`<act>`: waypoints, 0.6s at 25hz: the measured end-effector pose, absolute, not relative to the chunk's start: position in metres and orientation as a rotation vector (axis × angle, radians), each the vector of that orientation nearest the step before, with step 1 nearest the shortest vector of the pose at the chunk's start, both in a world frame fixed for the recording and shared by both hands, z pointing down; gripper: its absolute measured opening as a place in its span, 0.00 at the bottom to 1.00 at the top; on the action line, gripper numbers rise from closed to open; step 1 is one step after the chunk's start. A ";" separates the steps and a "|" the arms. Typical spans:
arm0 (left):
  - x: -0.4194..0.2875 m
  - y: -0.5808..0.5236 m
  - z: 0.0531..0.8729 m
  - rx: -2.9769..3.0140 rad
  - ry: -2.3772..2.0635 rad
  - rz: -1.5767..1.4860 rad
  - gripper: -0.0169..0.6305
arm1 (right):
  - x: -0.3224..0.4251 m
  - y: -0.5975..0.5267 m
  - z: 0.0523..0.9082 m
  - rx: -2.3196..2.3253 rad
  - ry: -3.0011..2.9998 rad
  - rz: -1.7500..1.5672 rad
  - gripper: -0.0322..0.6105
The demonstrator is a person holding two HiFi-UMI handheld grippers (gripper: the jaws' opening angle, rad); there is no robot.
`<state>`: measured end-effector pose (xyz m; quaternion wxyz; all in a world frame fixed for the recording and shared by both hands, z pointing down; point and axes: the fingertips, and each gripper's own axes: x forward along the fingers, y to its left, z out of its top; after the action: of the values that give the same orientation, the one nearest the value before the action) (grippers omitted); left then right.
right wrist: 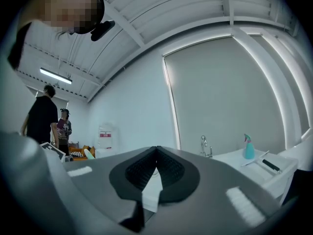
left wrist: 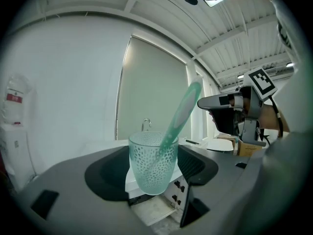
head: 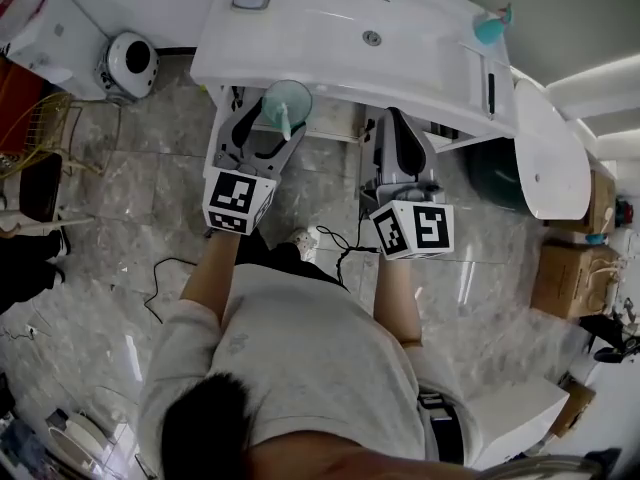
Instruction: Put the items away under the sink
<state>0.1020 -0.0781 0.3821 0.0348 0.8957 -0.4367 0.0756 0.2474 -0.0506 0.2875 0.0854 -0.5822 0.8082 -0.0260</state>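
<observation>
A frosted teal cup (head: 286, 103) with a teal toothbrush (left wrist: 181, 114) leaning in it is held in my left gripper (head: 272, 120), just in front of the white sink unit's (head: 330, 23) front edge. In the left gripper view the cup (left wrist: 152, 163) sits upright between the two pads, and the left gripper (left wrist: 152, 173) is shut on it. My right gripper (head: 398, 130) hovers beside it to the right, also at the sink's front edge. In its own view the right gripper (right wrist: 156, 156) has its tips together with nothing between them.
On the counter's right end stand a teal spray bottle (head: 490, 26) and a black stick-like item (head: 490, 90). The faucet (right wrist: 204, 145) is at the back. A white round bin (head: 130, 65) sits left; cardboard boxes (head: 565, 278) sit right. Cables (head: 340, 243) lie on the marble floor. People stand far left.
</observation>
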 end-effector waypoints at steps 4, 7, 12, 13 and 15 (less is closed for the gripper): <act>0.094 -0.074 0.400 2.711 -1.393 0.242 0.51 | 0.244 -0.052 0.305 -1.708 2.444 -0.106 0.07; 0.088 -0.075 0.411 2.684 -1.423 0.250 0.51 | 0.240 -0.056 0.318 -1.693 2.468 -0.127 0.07; 0.082 -0.083 0.429 2.656 -1.439 0.274 0.51 | 0.233 -0.068 0.335 -1.684 2.498 -0.129 0.07; 0.081 -0.085 0.432 2.655 -1.439 0.280 0.51 | 0.231 -0.072 0.338 -1.681 2.505 -0.129 0.07; 0.079 -0.092 0.439 2.653 -1.441 0.291 0.51 | 0.228 -0.080 0.345 -1.675 2.519 -0.129 0.07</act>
<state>0.0794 -0.0916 0.4387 0.0542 0.8734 -0.4744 0.0959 0.2275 -0.0796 0.3452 0.0567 -0.5523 0.8306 -0.0425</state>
